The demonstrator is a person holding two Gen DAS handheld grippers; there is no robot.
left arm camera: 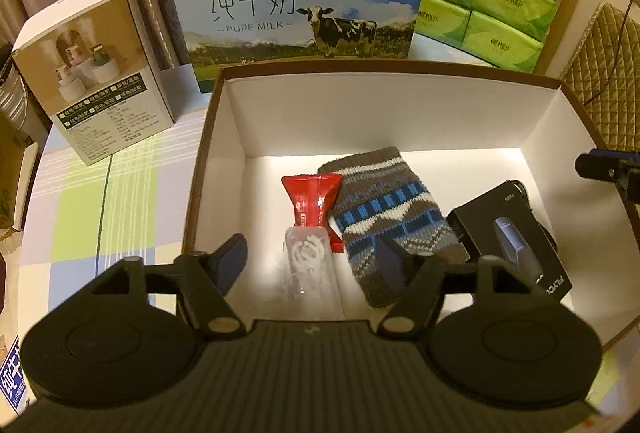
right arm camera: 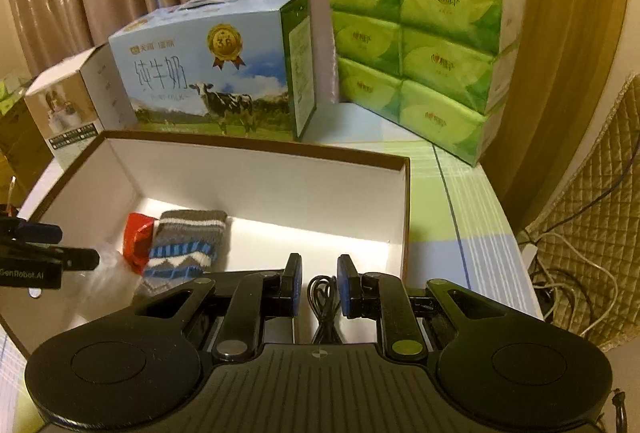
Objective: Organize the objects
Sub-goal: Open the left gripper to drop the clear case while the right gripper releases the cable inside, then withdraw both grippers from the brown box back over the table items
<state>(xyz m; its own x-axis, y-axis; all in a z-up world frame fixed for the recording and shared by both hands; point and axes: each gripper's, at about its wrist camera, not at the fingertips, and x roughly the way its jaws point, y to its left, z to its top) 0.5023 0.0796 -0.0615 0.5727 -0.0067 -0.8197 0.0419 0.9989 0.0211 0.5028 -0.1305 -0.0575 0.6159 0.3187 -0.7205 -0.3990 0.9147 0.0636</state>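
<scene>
Both claws poised over the open white box [left arm camera: 224, 169] on the table [left arm camera: 100, 201].

The left claw [left arm camera: 312, 255] is spread wide, holding nothing, above a clear packet [left arm camera: 310, 265] whose contents are hard to make out; red wrapper [left arm camera: 314, 199], knitted sock [left arm camera: 384, 213] and black box [left arm camera: 516, 253] lie beside. The right claw [right arm camera: 319, 283] is seen narrowly parted, empty, over a partly hidden black cable [right arm camera: 322, 297].

Warm dim light, fisheye-bent edges

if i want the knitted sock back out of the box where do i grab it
Probably the ribbed cuff end of the sock, from above. It lies flat in the box, the cuff toward the far wall with bare floor beyond, clear of the red packet and black case.
</scene>
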